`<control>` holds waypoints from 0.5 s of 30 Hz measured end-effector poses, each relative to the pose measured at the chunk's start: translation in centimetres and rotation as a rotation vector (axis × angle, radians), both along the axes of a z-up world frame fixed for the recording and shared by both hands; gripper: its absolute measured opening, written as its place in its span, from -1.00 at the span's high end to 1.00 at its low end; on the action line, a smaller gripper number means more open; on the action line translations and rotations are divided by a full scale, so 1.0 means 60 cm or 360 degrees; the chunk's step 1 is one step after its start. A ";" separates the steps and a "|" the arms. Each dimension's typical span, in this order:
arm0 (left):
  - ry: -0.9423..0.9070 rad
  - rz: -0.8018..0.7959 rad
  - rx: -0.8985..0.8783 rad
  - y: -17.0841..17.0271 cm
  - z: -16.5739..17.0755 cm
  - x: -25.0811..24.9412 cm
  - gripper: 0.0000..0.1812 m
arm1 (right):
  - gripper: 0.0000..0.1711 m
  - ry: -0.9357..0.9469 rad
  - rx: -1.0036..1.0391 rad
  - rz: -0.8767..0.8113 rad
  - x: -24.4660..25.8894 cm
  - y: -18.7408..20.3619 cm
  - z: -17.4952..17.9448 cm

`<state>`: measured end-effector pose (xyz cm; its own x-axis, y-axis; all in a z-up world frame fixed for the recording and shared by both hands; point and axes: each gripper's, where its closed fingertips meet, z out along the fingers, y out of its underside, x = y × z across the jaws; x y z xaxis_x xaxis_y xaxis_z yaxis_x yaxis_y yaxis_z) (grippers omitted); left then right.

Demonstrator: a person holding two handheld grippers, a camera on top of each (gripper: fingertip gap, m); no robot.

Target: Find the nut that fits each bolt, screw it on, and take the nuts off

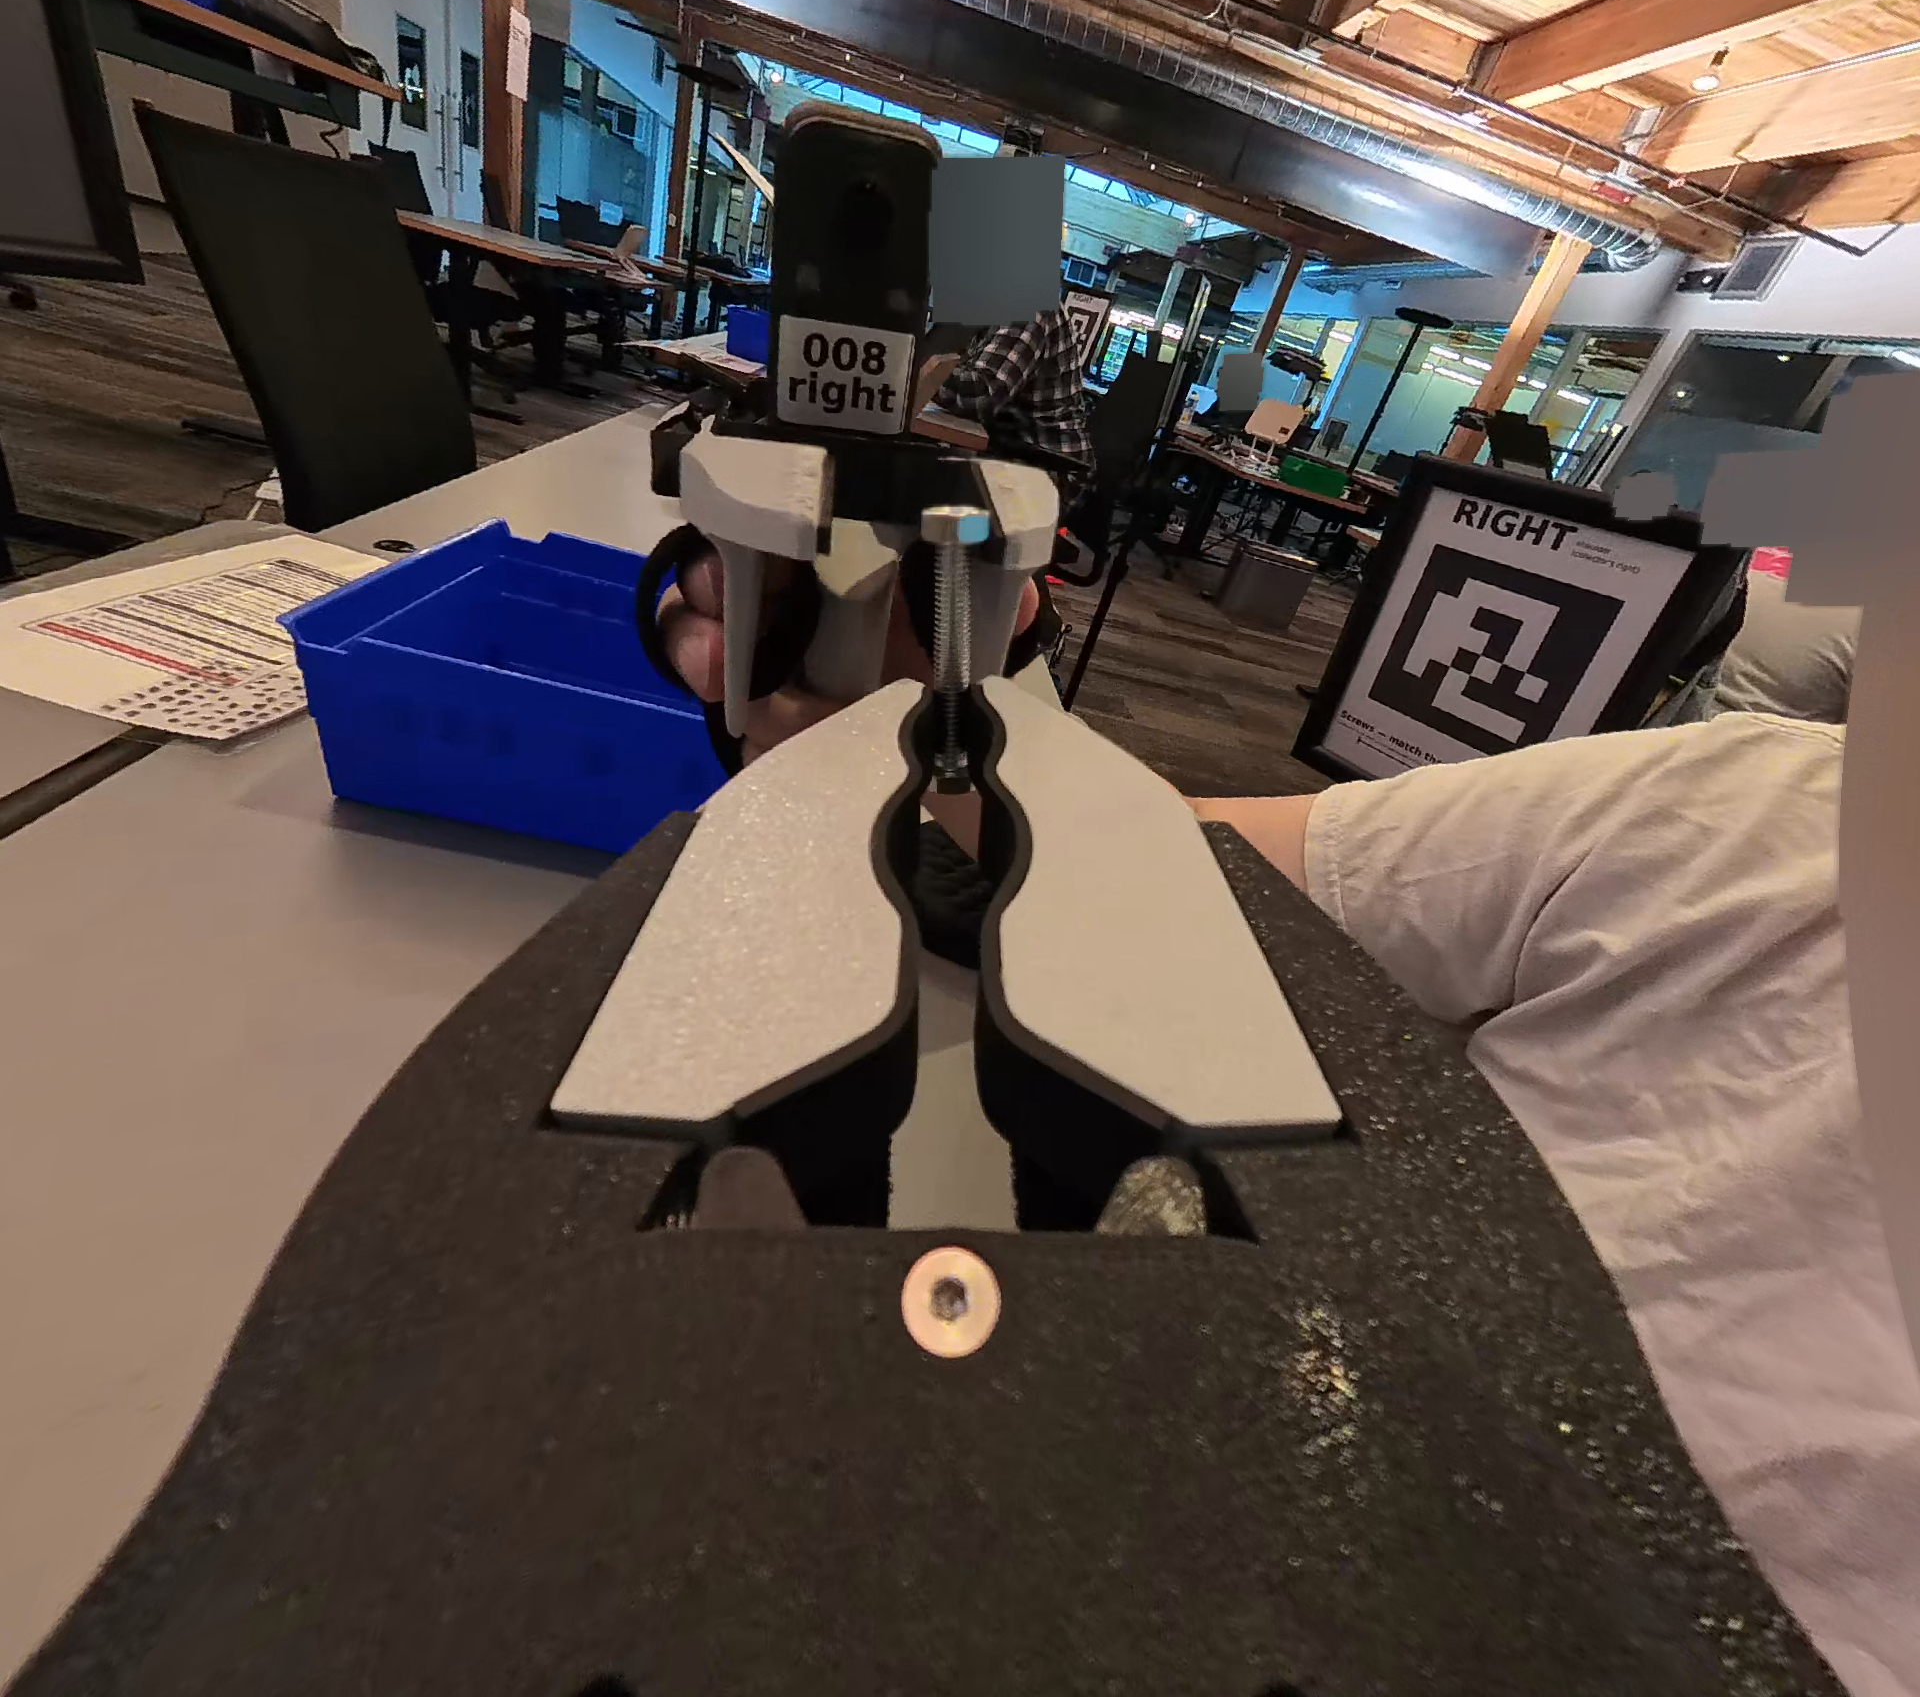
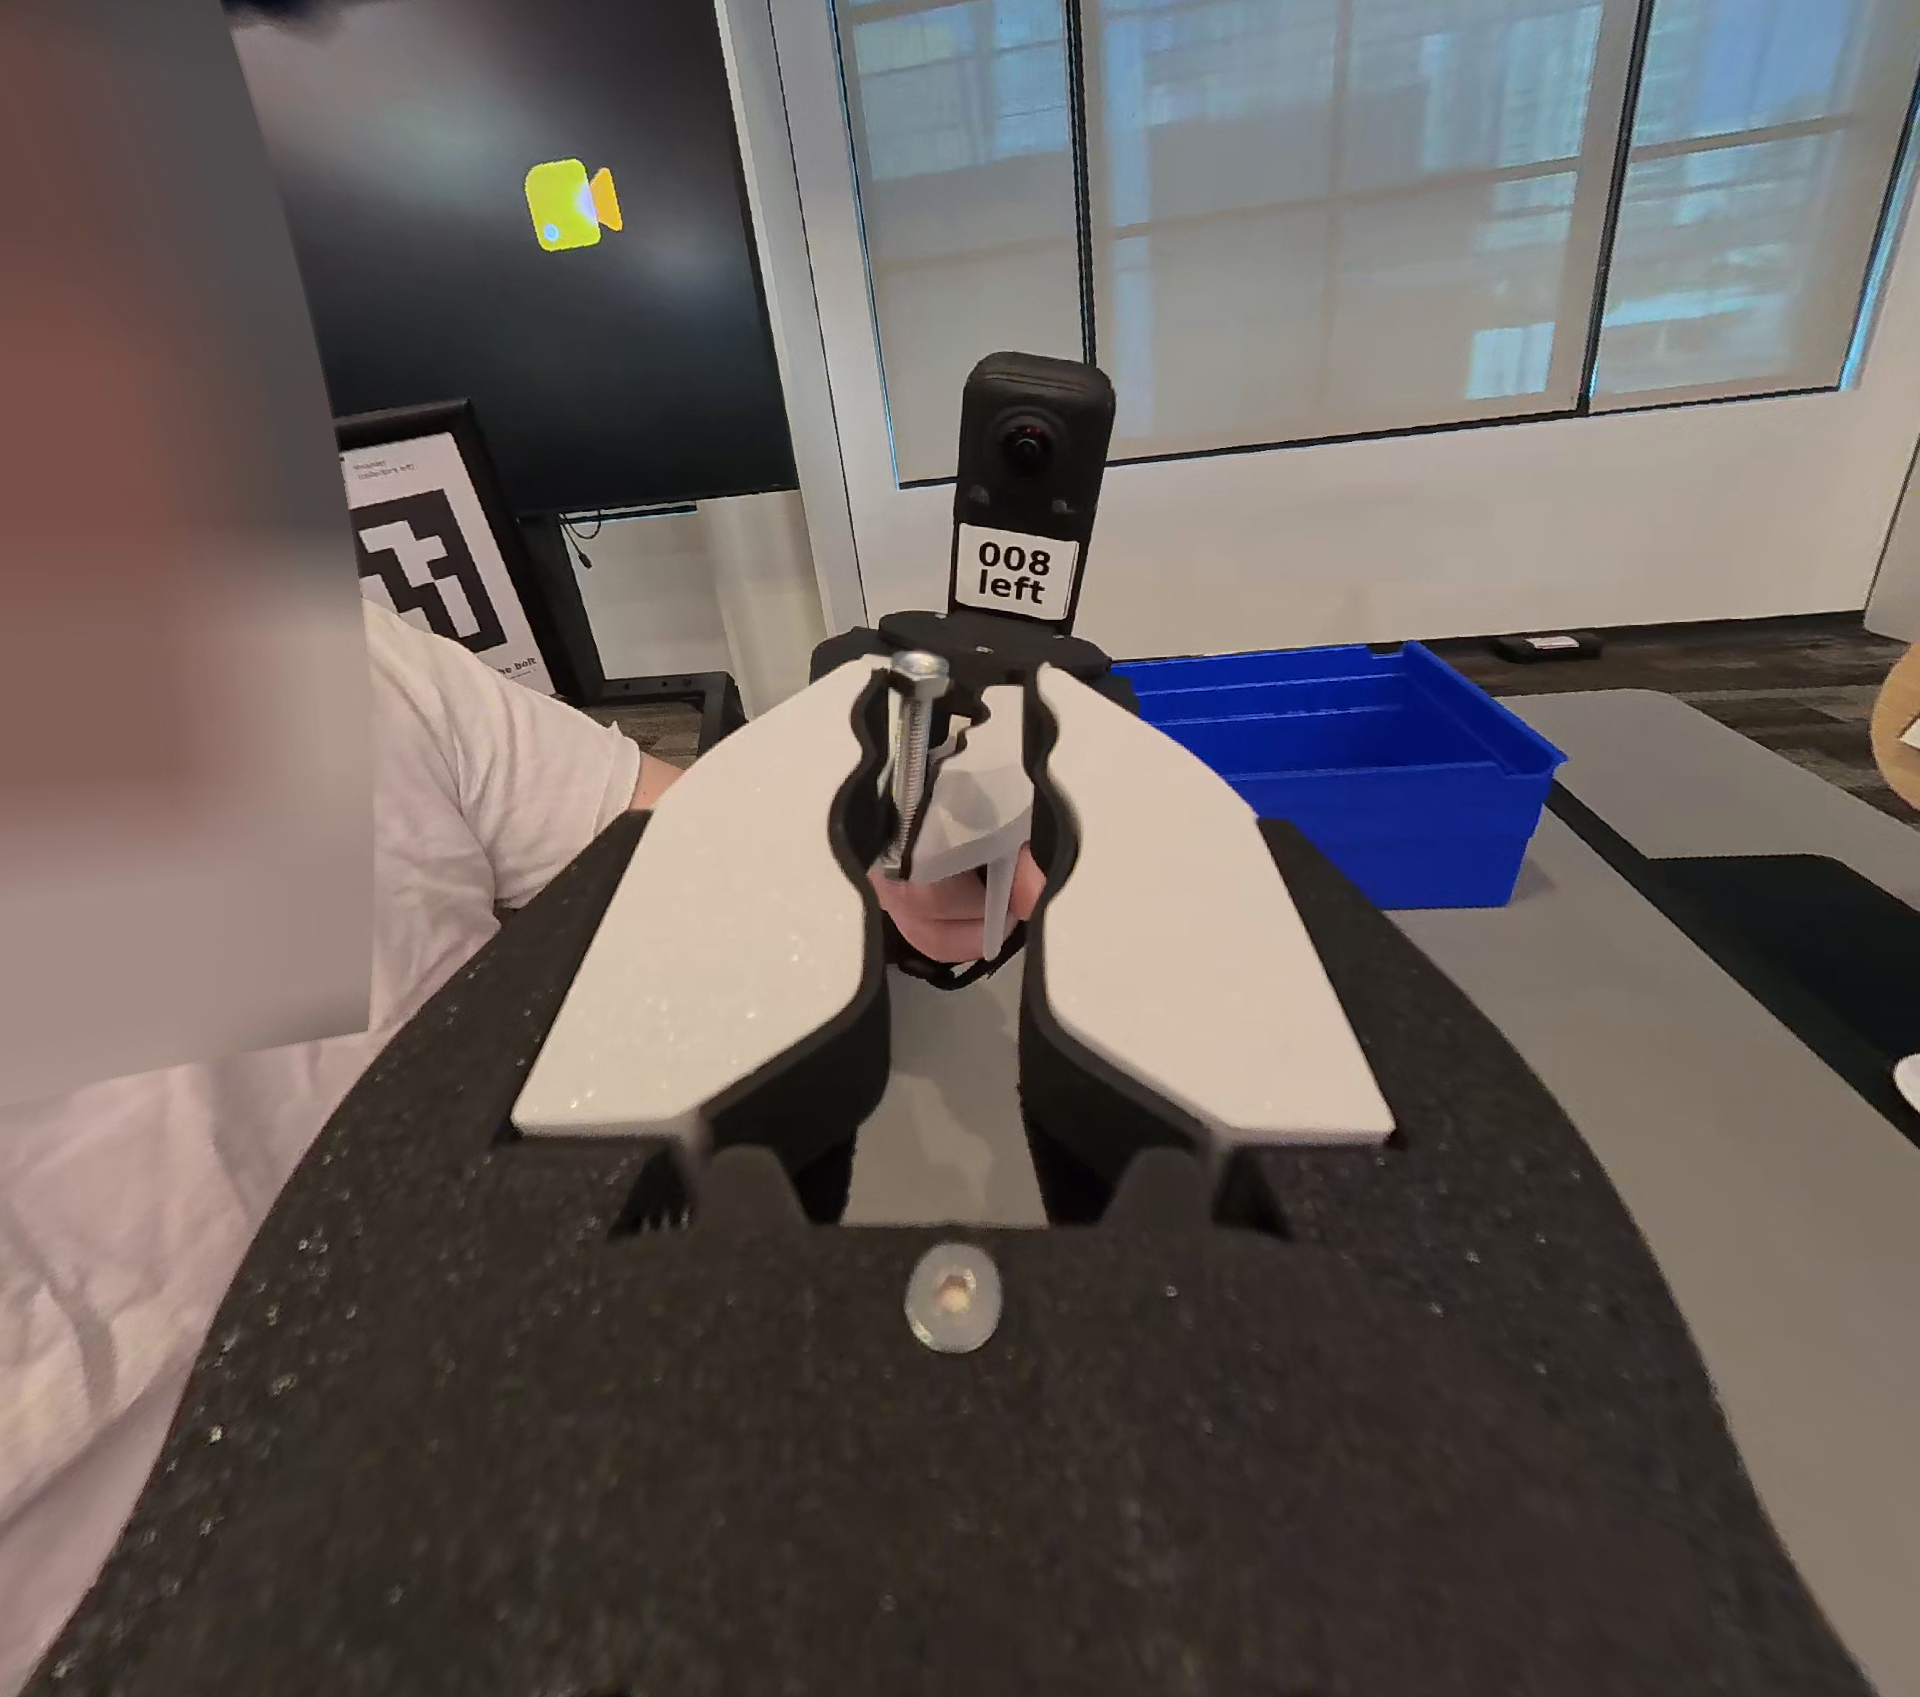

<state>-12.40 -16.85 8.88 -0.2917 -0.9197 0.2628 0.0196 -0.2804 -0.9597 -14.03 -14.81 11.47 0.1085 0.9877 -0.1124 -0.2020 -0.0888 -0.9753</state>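
A long silver bolt (image 1: 953, 629) stands upright with its hex head on top. My left gripper (image 1: 951, 702) is shut on its lower threads. A small nut (image 1: 948, 777) sits near the bolt's bottom end, just below the fingertips. My right gripper (image 1: 888, 504) faces the left one from beyond the bolt head. In the right wrist view the bolt (image 2: 912, 764) lies in the gap of my right gripper (image 2: 956, 702), close to the left finger (image 2: 748, 868), with space on the other side. The jaws stand open. The left gripper's fingers (image 2: 971, 826) show behind the bolt's lower end.
An empty blue bin (image 1: 499, 681) (image 2: 1351, 774) stands on the grey table (image 1: 208, 972) beside the grippers. A printed sheet (image 1: 177, 629) lies at the far left. A framed marker sign (image 1: 1507, 639) stands to the right. The person's sleeve (image 1: 1558, 920) is close by. My left and right fingertips are right by each other.
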 end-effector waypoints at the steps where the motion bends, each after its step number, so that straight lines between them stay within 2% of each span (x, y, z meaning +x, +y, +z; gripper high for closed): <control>1: -0.0003 -0.0003 -0.0005 0.000 0.001 -0.001 0.95 | 0.73 0.0006 -0.0004 0.0008 0.002 0.000 0.001; 15: 0.0003 -0.0020 -0.0005 -0.006 0.000 -0.001 0.95 | 0.74 0.0017 -0.0021 0.0062 -0.002 -0.009 0.004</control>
<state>-12.46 -17.19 8.88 -0.3027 -0.9152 0.2661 0.0141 -0.2835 -0.9589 -14.17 -15.33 11.68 0.0688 0.9896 -0.1265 -0.2085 -0.1097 -0.9718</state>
